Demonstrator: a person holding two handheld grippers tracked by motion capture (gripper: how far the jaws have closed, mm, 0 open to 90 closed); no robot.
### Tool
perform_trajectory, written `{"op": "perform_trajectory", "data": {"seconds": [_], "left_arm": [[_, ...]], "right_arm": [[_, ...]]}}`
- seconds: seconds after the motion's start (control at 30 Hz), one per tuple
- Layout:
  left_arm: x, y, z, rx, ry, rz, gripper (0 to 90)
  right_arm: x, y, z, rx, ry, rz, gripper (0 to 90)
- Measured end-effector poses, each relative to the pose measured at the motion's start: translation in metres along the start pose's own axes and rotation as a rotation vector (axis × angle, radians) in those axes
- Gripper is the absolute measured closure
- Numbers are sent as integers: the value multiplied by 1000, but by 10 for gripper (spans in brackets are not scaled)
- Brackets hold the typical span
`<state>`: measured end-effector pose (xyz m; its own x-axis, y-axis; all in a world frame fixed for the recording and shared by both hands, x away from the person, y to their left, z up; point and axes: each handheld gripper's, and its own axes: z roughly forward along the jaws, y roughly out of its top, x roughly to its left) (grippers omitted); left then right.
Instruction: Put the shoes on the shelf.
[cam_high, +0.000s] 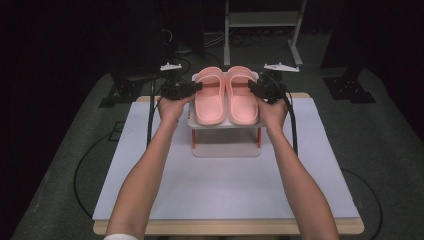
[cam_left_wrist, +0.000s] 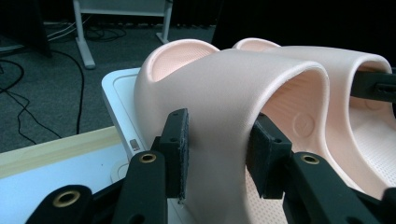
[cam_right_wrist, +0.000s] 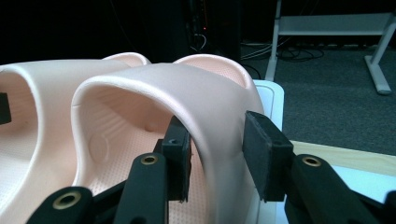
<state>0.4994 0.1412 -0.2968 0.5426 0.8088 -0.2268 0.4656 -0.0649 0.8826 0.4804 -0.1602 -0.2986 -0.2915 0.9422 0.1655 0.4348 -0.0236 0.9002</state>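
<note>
A pair of pink slippers rests side by side on a small white raised rack (cam_high: 225, 125). My left gripper (cam_high: 197, 87) comes in from the left and is shut on the strap of the left slipper (cam_high: 209, 102). In the left gripper view (cam_left_wrist: 218, 154) one pad lies on the strap's outer side (cam_left_wrist: 219, 93) and the other inside it. From the right, my right gripper (cam_high: 253, 87) clasps the strap of the right slipper (cam_high: 242, 100). Its pads (cam_right_wrist: 217, 158) sit on either side of that strap (cam_right_wrist: 205, 98), one under the arch and one outside.
The rack stands at the back middle of a white mat (cam_high: 225, 190) on a wooden table (cam_high: 230, 227). Black cables (cam_high: 150, 120) trail from both grippers over the table's sides. A white metal frame (cam_high: 262, 20) stands on the grey floor beyond.
</note>
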Motion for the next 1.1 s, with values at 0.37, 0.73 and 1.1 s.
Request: {"op": "perform_trajectory", "data": {"seconds": [0.37,0.73,1.1], "left_arm": [[1,0,0,-2,-6,-2,620],[2,1,2,-10,3,-6,617],[-1,1,-5,-16,-7,-4,564]], "right_arm": [[4,3,4,8,-13,-16,603],[6,7,6,15,-22,-27,589],[1,7,1,25,13,-17,533]]}}
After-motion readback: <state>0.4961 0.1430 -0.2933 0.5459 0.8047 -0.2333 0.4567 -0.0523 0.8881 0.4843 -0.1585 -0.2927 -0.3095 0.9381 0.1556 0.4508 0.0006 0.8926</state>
